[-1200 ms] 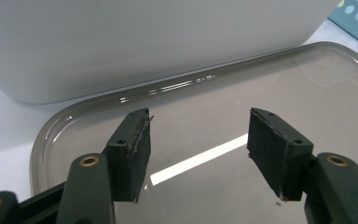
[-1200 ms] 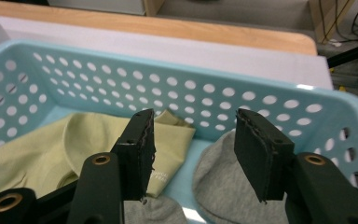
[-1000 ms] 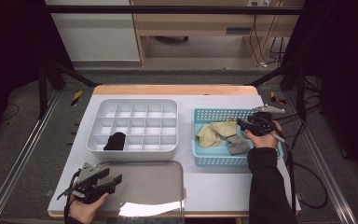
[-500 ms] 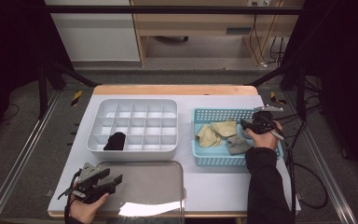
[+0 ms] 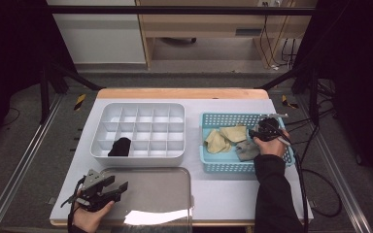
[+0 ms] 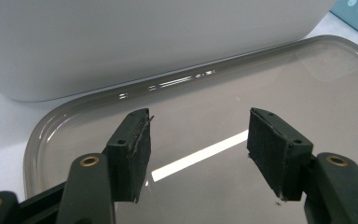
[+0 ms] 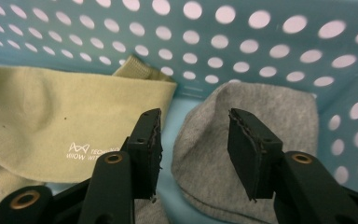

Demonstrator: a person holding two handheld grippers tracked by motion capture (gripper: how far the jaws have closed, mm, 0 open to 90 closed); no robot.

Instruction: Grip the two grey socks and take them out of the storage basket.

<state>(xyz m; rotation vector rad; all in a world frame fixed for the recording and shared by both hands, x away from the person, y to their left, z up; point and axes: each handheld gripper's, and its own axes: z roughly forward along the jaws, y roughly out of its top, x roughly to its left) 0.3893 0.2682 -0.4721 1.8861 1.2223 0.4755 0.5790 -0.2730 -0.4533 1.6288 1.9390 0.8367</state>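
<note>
Hovering: right gripper (image 7: 193,151) | fingers closing, apart | over grey sock (image 7: 242,140)

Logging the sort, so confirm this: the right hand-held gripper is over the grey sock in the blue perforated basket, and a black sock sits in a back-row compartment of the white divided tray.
Wrong row. The black sock sits in a front-row compartment of the white divided tray, as the high view shows. The right hand-held gripper is over the grey sock in the blue perforated basket.

Dim surroundings, bright table (image 5: 223,194); glare streak on lid (image 5: 160,216).
</note>
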